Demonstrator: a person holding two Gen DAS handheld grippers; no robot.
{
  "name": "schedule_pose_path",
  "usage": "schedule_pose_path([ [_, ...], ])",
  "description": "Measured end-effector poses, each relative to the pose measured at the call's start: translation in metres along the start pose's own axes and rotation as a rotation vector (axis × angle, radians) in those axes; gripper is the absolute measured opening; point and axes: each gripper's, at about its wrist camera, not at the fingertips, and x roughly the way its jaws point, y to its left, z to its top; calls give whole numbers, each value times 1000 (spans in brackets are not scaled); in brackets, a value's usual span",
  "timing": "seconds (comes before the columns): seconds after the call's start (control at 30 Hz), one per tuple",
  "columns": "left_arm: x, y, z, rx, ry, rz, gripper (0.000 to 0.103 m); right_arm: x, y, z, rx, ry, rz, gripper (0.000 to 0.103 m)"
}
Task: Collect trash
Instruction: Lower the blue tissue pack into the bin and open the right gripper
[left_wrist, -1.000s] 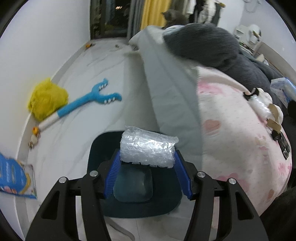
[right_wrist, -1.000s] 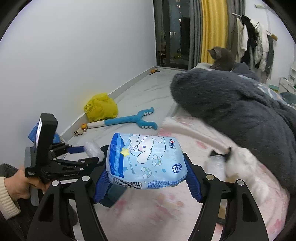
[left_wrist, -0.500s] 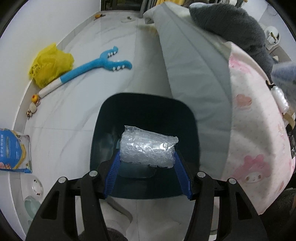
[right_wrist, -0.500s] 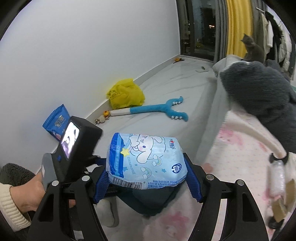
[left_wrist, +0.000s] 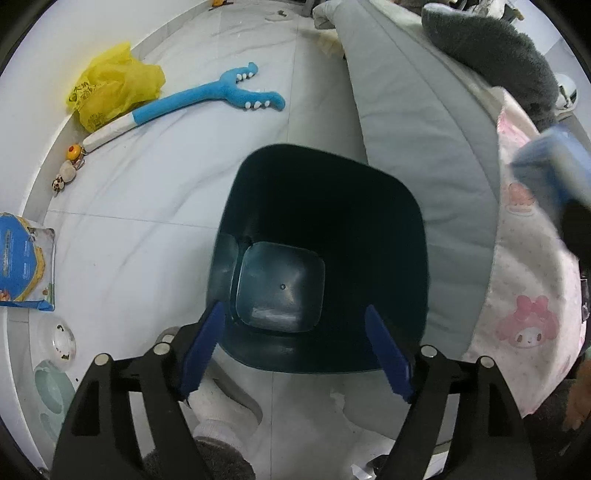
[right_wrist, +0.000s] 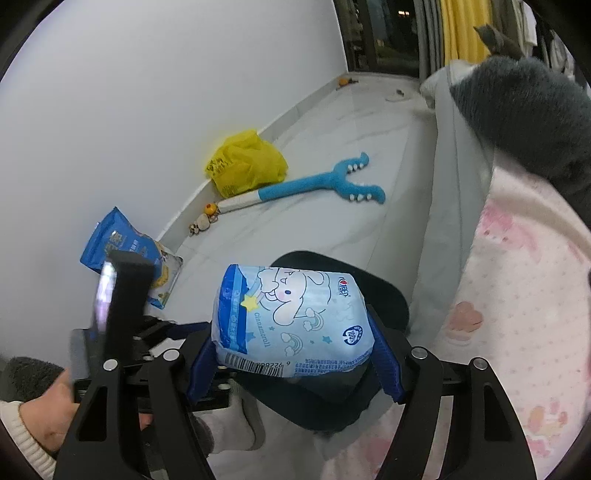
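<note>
L claw (left_wrist: 295, 350) over dark bin (left_wrist: 369, 177), jaws opening, nothing between them; bin bottom looks bare. R claw (right_wrist: 295, 354) clamped on blue tissue pack (right_wrist: 291, 325), above bin rim, not dropped yet. Snack bag (right_wrist: 110, 240) on floor maybe left

1. The left gripper (left_wrist: 295, 354) is pointed steeply downward; its blue fingers (left_wrist: 201, 349) are spread and opening, and nothing is seen between them.
2. The right gripper (right_wrist: 291, 365) is angled downward, and a light blue wipes pack (right_wrist: 291, 321) is clamped between its fingers (right_wrist: 386, 363).
3. In the right wrist view, the left hand (right_wrist: 44, 417) is seen at eight o'clock, wrapped around the left gripper's handle, with a cream knitted cuff (right_wrist: 22, 439) at the wrist.
</note>
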Motion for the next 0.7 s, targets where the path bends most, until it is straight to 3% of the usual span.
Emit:
schedule_pose_path([
  [0.3,-29,15,-2,-16,-97,-36,81,34,7,-3,10,72,-15,72],
  [0.7,-70,27,1,-12,-238,-14,75,82,12,-14,26,180,-58,72],
])
